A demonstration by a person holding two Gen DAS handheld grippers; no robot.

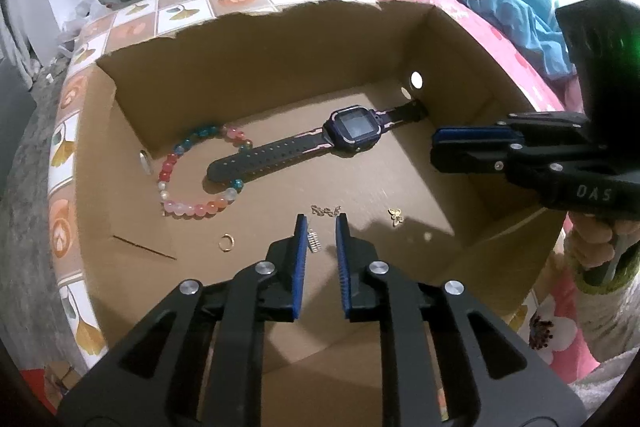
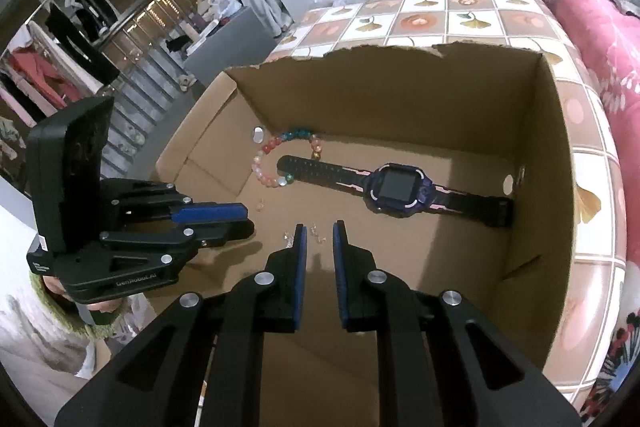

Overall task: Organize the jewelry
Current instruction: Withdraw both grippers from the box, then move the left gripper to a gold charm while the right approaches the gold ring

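Left wrist: right gripper (image 1: 436, 149) marked "DAS".

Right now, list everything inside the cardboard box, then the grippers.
cardboard box: one, brown, on patterned tablecloth
smartwatch: one, dark purple, box floor, strap end over bracelet
bead bracelet: one, multicoloured, far left corner
gold ring: one, floor, near left
butterfly charm: one, gold, right
small chain pieces: few, gold, centre
left gripper: one, black with blue pads, slightly open, empty
right gripper: one, same, slightly open, empty
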